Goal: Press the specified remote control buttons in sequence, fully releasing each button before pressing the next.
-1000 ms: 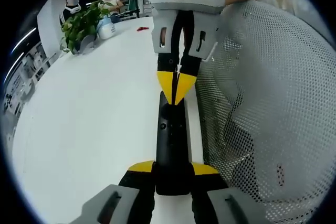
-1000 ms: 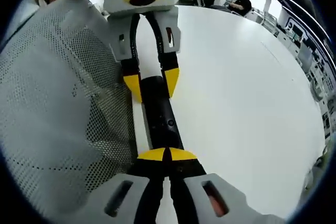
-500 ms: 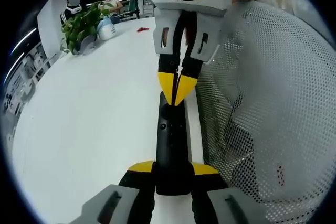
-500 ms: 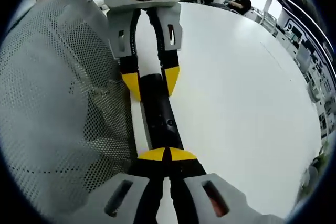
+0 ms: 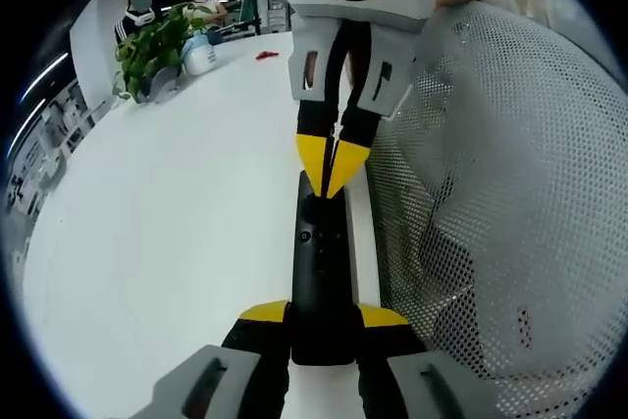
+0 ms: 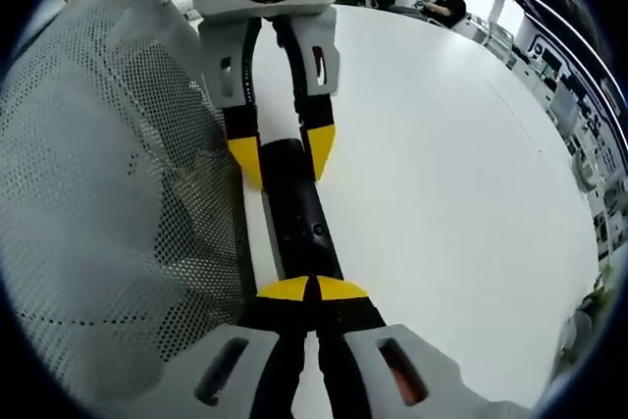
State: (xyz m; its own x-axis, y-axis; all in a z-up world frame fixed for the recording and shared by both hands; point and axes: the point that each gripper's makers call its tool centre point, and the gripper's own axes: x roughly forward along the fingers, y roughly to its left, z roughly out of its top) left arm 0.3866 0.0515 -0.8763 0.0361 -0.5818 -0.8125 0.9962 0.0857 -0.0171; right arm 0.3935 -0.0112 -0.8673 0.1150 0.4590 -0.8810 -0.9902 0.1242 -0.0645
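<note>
A slim black remote (image 5: pixel 320 262) lies lengthwise over the white table (image 5: pixel 177 203). My left gripper (image 5: pixel 322 317) is shut on its near end, one yellow tip on each side. In the left gripper view, my right gripper (image 5: pixel 332 170) comes down from the top, shut. Its joined yellow tips touch the remote's far end, just beyond a small round button (image 5: pixel 306 235). In the right gripper view the remote (image 6: pixel 296 213) runs away from my right gripper (image 6: pixel 312 289), whose tips rest on it. The left gripper (image 6: pixel 283 156) clamps the other end.
A person's white mesh garment (image 5: pixel 491 193) hangs along the table edge beside the remote, also visible as the mesh garment (image 6: pixel 108 174). A potted plant (image 5: pixel 152 46), a small red object (image 5: pixel 265 54) and seated people are far across the table. Open table surface (image 6: pixel 451 164) lies on the other side.
The right gripper's body has shifted very slightly sideways. Its tips stay on the remote. The left gripper and remote have not moved.
</note>
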